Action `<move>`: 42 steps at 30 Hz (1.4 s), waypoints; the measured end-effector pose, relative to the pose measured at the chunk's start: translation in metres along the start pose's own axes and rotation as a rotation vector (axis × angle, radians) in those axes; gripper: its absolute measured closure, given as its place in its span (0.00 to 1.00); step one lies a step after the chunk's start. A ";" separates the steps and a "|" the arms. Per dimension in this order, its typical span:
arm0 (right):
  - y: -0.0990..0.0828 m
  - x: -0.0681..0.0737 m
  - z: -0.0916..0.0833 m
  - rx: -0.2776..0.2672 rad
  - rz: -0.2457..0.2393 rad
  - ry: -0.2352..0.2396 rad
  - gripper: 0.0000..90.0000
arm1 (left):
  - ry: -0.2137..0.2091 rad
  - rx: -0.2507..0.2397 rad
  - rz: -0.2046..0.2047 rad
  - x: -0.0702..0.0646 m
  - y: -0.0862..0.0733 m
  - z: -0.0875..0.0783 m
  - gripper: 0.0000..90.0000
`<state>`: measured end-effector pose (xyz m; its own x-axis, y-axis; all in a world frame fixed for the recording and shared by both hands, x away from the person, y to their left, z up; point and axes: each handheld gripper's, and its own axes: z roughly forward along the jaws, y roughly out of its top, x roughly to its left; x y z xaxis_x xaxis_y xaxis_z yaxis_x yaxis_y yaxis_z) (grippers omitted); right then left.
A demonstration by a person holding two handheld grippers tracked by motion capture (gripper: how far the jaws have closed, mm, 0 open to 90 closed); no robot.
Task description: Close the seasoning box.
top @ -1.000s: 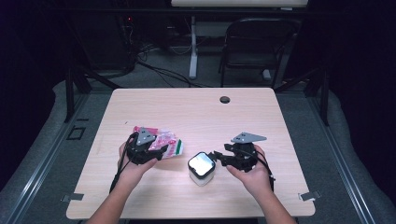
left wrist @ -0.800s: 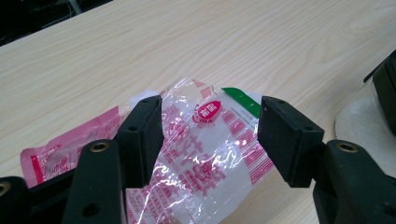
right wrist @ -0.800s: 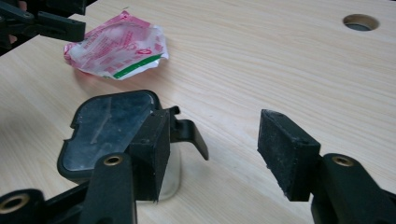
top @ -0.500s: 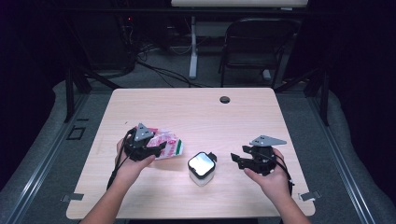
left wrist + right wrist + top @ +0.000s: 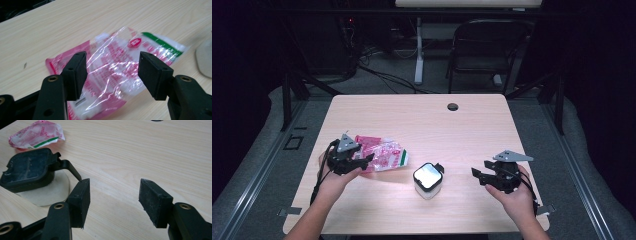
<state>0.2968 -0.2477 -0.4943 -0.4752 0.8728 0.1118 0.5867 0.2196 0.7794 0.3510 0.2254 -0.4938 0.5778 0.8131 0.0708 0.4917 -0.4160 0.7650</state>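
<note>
A crumpled pink and clear plastic bag (image 5: 384,154) with a green stripe lies flat on the left half of the wooden table (image 5: 422,125). My left gripper (image 5: 363,161) is open at the bag's left end. In the left gripper view the bag (image 5: 117,57) lies beneath the left gripper (image 5: 112,72), between its spread jaws, and the pads do not press it. A small white container with a black lid (image 5: 428,179) stands at the centre front. My right gripper (image 5: 478,173) is to its right, apart from it. The right gripper (image 5: 113,200) has just been opening its jaws, with nothing between them. The lid (image 5: 30,170) is to their left.
A round cable hole (image 5: 453,106) sits near the table's far edge. A dark chair (image 5: 487,45) and a desk leg stand behind the table. Bare wood lies between the container and the right gripper.
The right hand has drawn away from the container toward the right. The left hand has slid to the left, back along the bag. Bag and container have stayed put.
</note>
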 end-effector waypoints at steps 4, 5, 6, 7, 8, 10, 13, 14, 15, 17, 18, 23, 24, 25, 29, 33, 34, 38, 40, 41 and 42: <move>-0.006 -0.005 -0.001 0.006 0.015 -0.014 0.47 | 0.006 0.011 -0.027 0.010 -0.012 -0.005 0.45; -0.007 -0.007 -0.001 0.010 0.019 -0.016 0.47 | 0.008 0.018 -0.031 0.013 -0.014 -0.006 0.45; -0.009 -0.008 -0.001 0.017 0.020 -0.019 0.47 | 0.015 0.021 -0.035 0.015 -0.017 -0.008 0.45; -0.010 -0.010 -0.001 0.018 0.021 -0.026 0.47 | 0.021 0.023 -0.038 0.017 -0.019 -0.009 0.45; -0.012 -0.011 -0.001 0.019 0.024 -0.028 0.47 | 0.026 0.022 -0.043 0.019 -0.022 -0.011 0.45; -0.016 -0.014 -0.002 0.021 0.034 -0.036 0.47 | 0.030 0.023 -0.055 0.023 -0.027 -0.015 0.45; -0.022 -0.019 -0.003 0.030 0.045 -0.047 0.47 | 0.041 0.026 -0.070 0.028 -0.035 -0.020 0.45; -0.025 -0.020 -0.003 0.036 0.050 -0.052 0.47 | 0.042 0.029 -0.072 0.029 -0.038 -0.021 0.45; -0.027 -0.022 -0.003 0.038 0.049 -0.058 0.47 | 0.044 0.027 -0.078 0.031 -0.040 -0.022 0.45; -0.031 -0.024 -0.004 0.043 0.056 -0.065 0.47 | 0.048 0.031 -0.089 0.034 -0.046 -0.025 0.45; -0.033 -0.026 -0.005 0.048 0.063 -0.071 0.47 | 0.052 0.030 -0.091 0.035 -0.048 -0.026 0.45; -0.043 -0.033 -0.010 0.042 0.097 -0.084 0.47 | 0.070 0.035 -0.117 0.041 -0.061 -0.031 0.45; -0.046 -0.035 -0.011 0.043 0.103 -0.088 0.47 | 0.072 0.036 -0.119 0.043 -0.064 -0.032 0.45; -0.048 -0.036 -0.012 0.047 0.108 -0.091 0.47 | 0.073 0.044 -0.122 0.044 -0.067 -0.033 0.45; -0.056 -0.042 -0.013 0.043 0.135 -0.100 0.47 | 0.084 0.048 -0.140 0.047 -0.077 -0.033 0.45; -0.060 -0.046 -0.014 0.032 0.152 -0.113 0.46 | 0.087 0.051 -0.154 0.049 -0.086 -0.032 0.45; -0.061 -0.047 -0.014 0.031 0.157 -0.113 0.46 | 0.091 0.051 -0.154 0.050 -0.088 -0.032 0.45; -0.065 -0.050 -0.013 0.034 0.172 -0.121 0.46 | 0.090 0.053 -0.169 0.052 -0.095 -0.030 0.45; -0.068 -0.051 -0.012 0.027 0.184 -0.115 0.46 | 0.093 0.057 -0.173 0.053 -0.098 -0.028 0.45; -0.069 -0.051 -0.011 0.024 0.185 -0.114 0.46 | 0.096 0.060 -0.168 0.053 -0.099 -0.028 0.45; -0.069 -0.052 -0.011 0.026 0.183 -0.115 0.46 | 0.097 0.062 -0.173 0.053 -0.101 -0.027 0.45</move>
<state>0.2733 -0.3127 -0.5472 -0.2817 0.9429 0.1776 0.6740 0.0627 0.7361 0.3147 0.3214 -0.5499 0.4173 0.9088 0.0056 0.6188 -0.2886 0.7306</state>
